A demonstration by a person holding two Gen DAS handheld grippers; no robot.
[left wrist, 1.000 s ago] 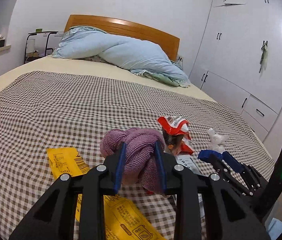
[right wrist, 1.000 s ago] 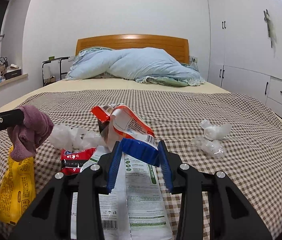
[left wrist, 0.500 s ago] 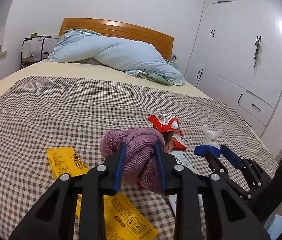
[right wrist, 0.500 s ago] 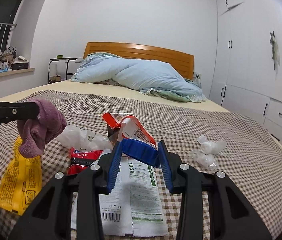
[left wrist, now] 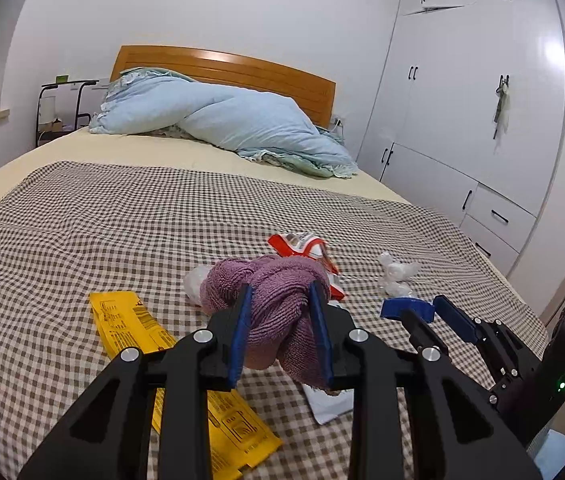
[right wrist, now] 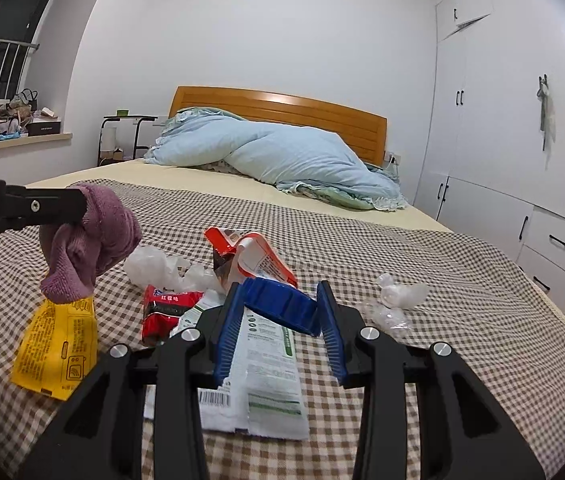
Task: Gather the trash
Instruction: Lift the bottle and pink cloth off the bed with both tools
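The left gripper (left wrist: 278, 320) was clamped on a bunched purple cloth (left wrist: 270, 292), held clear of the bed so that its loose end hung free below the pads. Carried that way, the cloth looked less like trash than like something lifted off to uncover what lay beneath it, though that is only a judgement.

The right gripper (right wrist: 278, 320) had its fingers closed on a blue lid-like plastic piece (right wrist: 282, 304), gripped across its width and tilted up from the covers; it seemed to be the first piece of rubbish in hand. No bin or bag showed in either view, so where the piece was to go could not be told.

Directly under the right gripper lay a flat white and green wrapper (right wrist: 270, 376), with a small red packet (right wrist: 166, 312) at its left edge. Beyond them stood a torn red and white snack bag (right wrist: 254, 256), with crumpled clear plastic (right wrist: 158, 268) beside it. A yellow packet (right wrist: 58, 344) lay flat below the hanging cloth. Off to the right, apart from the main cluster, sat a crumpled white wad (right wrist: 398, 296).

All of this rested on the checked blanket (right wrist: 462, 320), which probably served as the sorting surface. A pale blue duvet (right wrist: 282, 160) was heaped well back by the wooden headboard (right wrist: 282, 108).
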